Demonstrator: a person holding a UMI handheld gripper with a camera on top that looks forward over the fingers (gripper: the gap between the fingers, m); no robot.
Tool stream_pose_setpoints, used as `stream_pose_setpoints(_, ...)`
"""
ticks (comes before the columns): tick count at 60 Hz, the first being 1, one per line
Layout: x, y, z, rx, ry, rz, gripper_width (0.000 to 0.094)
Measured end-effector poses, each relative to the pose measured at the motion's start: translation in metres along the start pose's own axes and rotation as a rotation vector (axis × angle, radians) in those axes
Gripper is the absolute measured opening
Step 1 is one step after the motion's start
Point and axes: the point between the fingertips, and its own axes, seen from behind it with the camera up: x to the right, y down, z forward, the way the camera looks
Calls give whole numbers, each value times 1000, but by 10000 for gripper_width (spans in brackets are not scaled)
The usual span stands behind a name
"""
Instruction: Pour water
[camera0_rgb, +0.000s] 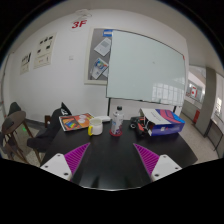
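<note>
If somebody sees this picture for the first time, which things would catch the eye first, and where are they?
Probably the gripper: its fingers stand open and empty over the dark table. Beyond them, near the table's far edge, stands a clear bottle, with a yellow cup beside it and colourful boxes on the other side. A large whiteboard fills the wall behind.

A dark counter (110, 150) carries the things. Near its far edge stands a clear bottle (117, 122) with a pale cup (98, 127) just beside it. A colourful box (74, 122) lies at one side of them, and an open box (163, 121) of stacked items lies at the other side.
</note>
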Motion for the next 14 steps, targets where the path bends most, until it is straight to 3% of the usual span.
stream_pose_setpoints(14,2,-3,-30,9,29,9,842)
